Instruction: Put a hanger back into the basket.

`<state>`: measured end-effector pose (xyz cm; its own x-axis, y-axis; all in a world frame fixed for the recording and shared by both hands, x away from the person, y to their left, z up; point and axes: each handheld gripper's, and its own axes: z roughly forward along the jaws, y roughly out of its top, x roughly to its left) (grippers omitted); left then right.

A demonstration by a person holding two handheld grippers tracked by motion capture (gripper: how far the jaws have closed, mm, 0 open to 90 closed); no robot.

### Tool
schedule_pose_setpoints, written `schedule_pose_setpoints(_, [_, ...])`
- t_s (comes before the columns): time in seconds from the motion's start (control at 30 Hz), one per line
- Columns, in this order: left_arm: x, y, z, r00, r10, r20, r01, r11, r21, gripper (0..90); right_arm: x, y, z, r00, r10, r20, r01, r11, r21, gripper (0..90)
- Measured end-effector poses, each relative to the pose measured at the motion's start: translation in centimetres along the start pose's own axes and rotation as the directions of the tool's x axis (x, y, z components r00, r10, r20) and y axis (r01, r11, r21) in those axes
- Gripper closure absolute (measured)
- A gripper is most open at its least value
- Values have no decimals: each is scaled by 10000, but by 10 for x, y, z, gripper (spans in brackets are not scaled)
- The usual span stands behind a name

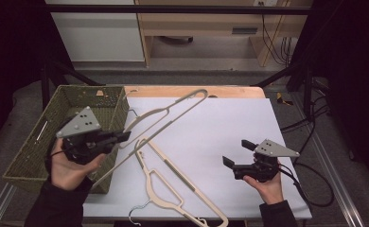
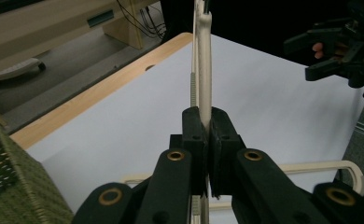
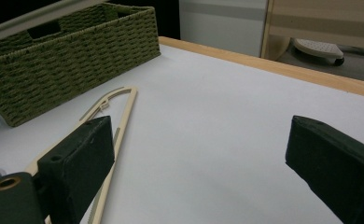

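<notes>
Left tongs [image 2: 207,140] clamped on hanger [image 1: 171,113], lifted off bench [image 1: 220,142].
Right tongs [image 3: 196,158] apart, nothing between; second hanger [image 1: 173,184] flat on bench, between both tongs; basket [image 1: 40,142] behind left.

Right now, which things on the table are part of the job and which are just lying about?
In the job:
- left gripper, shut on the lifted hanger
- second hanger, flat on the table
- green woven basket
- right gripper, open

Lying about:
- cables on the floor
</notes>
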<state>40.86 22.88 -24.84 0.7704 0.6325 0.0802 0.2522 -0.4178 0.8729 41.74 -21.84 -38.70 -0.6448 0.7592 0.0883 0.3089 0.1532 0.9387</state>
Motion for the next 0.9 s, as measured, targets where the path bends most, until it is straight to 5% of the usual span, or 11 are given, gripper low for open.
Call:
schedule_pose_setpoints(0.53, [73, -7, -24, 9943, -383, -996, 396, 9992, 107, 865, -8, -5, -5, 9993, 281, 236, -279, 9996, -73, 68])
schedule_pose_setpoints(0.9, [122, -33, -41, 9809, -727, -1802, 833, 9952, 520, 865, -9, -6, -4, 9995, 203, 230, -204, 9998, 70, 68])
